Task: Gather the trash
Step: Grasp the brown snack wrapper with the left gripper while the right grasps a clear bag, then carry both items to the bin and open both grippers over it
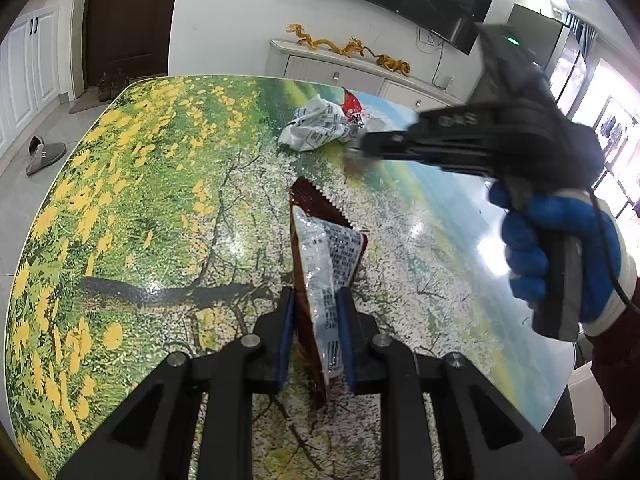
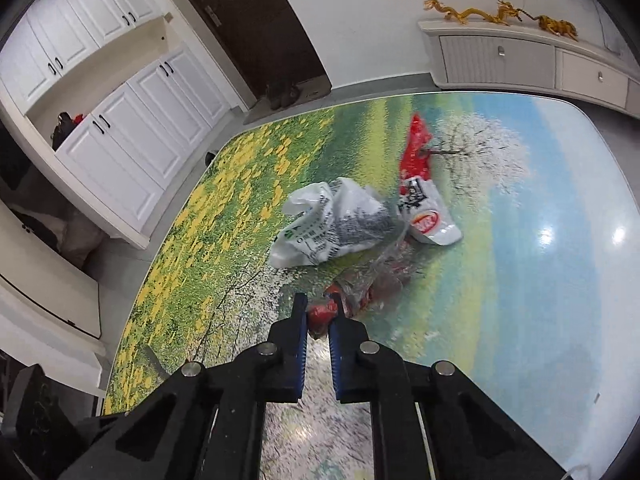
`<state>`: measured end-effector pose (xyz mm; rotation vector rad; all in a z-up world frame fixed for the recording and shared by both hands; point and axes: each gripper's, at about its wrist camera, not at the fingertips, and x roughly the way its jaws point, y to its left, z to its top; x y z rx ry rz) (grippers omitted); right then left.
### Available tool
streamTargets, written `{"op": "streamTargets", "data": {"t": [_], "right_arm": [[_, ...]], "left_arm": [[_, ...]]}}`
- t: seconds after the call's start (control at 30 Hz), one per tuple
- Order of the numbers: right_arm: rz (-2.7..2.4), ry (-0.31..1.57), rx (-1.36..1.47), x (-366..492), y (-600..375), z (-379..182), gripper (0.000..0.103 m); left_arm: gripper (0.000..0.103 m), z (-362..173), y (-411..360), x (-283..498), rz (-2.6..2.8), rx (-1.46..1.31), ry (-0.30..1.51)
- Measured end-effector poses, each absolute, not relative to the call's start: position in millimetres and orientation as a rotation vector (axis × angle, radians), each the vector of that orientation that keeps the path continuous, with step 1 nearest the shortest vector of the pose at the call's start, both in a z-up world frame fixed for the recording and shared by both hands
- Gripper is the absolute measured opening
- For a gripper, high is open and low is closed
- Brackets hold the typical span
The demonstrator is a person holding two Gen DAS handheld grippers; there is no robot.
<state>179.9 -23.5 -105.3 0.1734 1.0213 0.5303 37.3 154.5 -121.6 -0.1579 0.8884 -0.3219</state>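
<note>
Brown foil, crinkled, with a silver printed back: one snack wrapper (image 1: 326, 264), clamped between the blue pads of the left hand-held gripper (image 1: 316, 308) and held upright above the desk (image 1: 132, 208), its serrated edge pointing away from the fingers.

Clear crumpled film with red print: one wrapper (image 2: 362, 294), pinched at its near red end by the right hand-held gripper (image 2: 319, 312), whose jaws are closed on it. The rest of the film is trailed forward onto the desk.

White plastic bag (image 2: 334, 224), printed in grey and green, crumpled: lying on the desk just ahead of the right hand-held gripper, beyond the clear film and possibly touching it; contact cannot be confirmed through the blur.

White packet with a red oval mark (image 2: 428, 216): found ahead and slightly right of the same hand-held gripper, beside the white bag.

Red wrapper (image 2: 416, 146): laid farther ahead, past the white packet.

Desk: glossy top printed with yellow flowers, a blossoming tree and blue sky.

Blue glove (image 1: 560, 256): worn on the hand gripping the right tool's handle, seen to the right of the left hand-held gripper.
</note>
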Motion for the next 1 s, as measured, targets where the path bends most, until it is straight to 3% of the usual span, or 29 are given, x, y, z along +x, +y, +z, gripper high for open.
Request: {"op": "streamTargets", "data": {"t": [0.6,1.0], "right_arm": [[0.517,0.837,0.384,127.6,-141.0,-59.1,0.009],[0.333,0.740,0.573,102.7,-270.9,-64.7,0.009]], "left_arm": [[0.020,-89.5,99.8,50.7,-0.355,-0.080,0.848],[0.019,-64.1,-9.0,84.0,-0.509,0.043,0.829]]}}
